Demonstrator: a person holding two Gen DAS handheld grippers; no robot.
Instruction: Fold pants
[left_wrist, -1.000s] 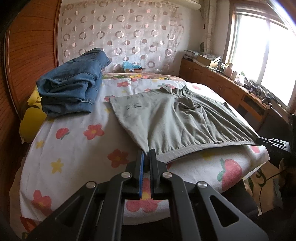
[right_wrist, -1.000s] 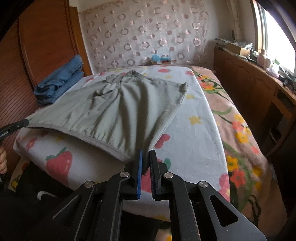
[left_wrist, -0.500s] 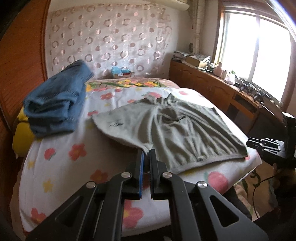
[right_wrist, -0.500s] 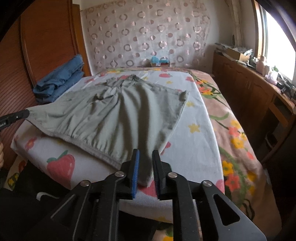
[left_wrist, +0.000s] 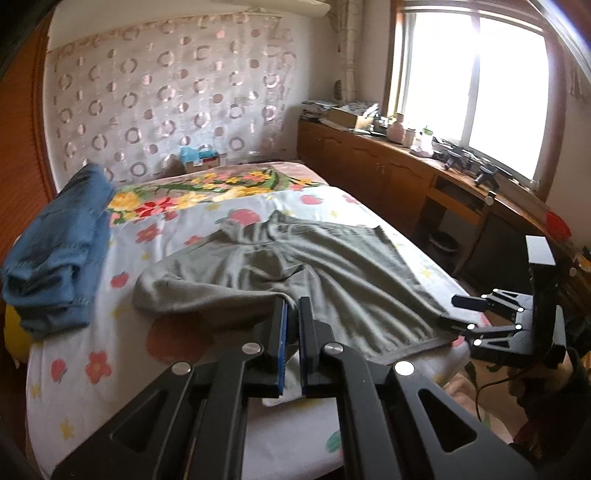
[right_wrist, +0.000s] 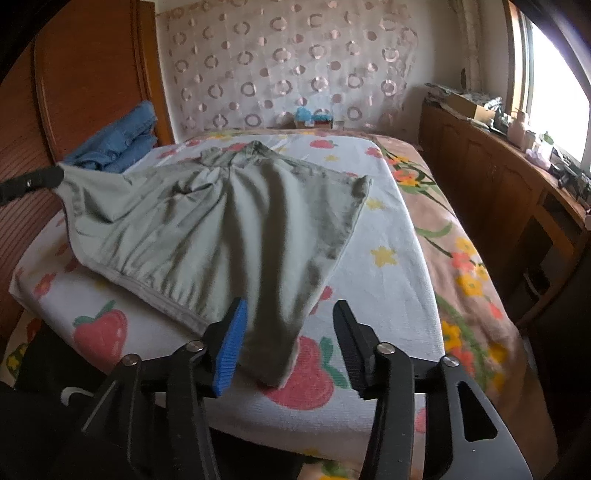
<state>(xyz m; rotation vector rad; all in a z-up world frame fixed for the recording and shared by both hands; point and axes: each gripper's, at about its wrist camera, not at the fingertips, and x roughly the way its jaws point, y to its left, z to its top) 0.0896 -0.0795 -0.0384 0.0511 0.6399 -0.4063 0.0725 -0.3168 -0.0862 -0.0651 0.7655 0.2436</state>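
Observation:
Grey-green pants (left_wrist: 332, 273) lie spread on the bed. My left gripper (left_wrist: 291, 314) is shut on their waistband corner and holds it lifted off the bed; its tip shows in the right wrist view (right_wrist: 33, 181), with the pants' corner raised. My right gripper (right_wrist: 288, 325) is open, its jaws wide on either side of the other waistband corner of the pants (right_wrist: 229, 221), which rests on the sheet. The right gripper also shows open in the left wrist view (left_wrist: 465, 314).
Folded blue jeans (left_wrist: 59, 251) sit at the bed's left by the wooden headboard (right_wrist: 92, 74). The bed (right_wrist: 391, 258) has a flowered sheet. A wooden cabinet (left_wrist: 388, 177) with clutter runs along the window wall on the right.
My right gripper has opened and let go of its waistband corner, which dropped onto the sheet. My left gripper has lifted its corner and carried it up and over the pants.

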